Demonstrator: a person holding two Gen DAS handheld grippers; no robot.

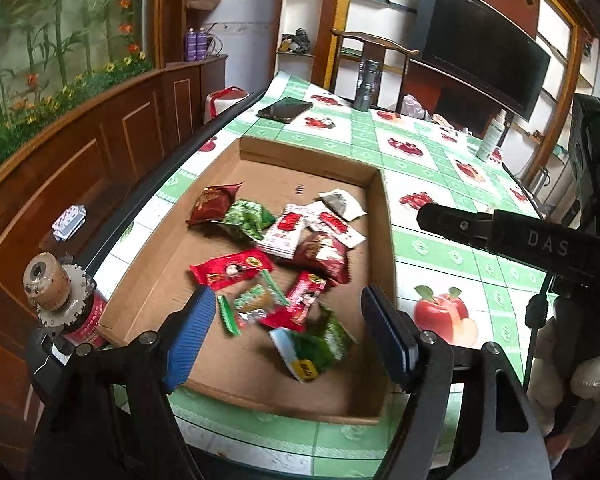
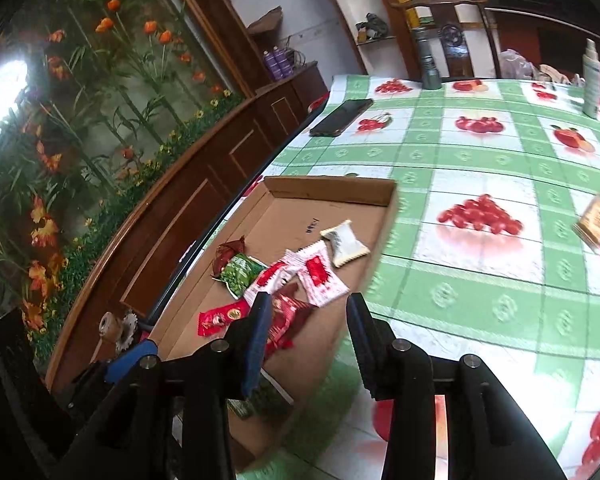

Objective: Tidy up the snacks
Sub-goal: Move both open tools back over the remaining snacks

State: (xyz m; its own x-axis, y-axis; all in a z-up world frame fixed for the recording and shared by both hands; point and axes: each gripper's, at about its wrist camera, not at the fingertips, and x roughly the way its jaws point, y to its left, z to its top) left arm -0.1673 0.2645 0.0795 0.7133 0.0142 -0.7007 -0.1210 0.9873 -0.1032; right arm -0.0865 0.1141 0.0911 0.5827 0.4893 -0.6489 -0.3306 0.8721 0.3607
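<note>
Most of the snack packets already lie loose in the shallow cardboard tray on the fruit-print tablecloth, so the gathering looks nearly done. One tan packet is left out on the cloth at about three o'clock in the right wrist view, well apart from the tray. The left gripper stands wide and empty above the pile, and the right gripper is partly parted, holding nothing

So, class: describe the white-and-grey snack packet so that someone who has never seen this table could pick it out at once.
Find the shallow cardboard tray on the green checked tablecloth. Snack packets lie in a loose heap inside; look at the end of the heap nearest the phone. The white-and-grey packet lies there, the only one with no red, green or maroon on it.
</note>
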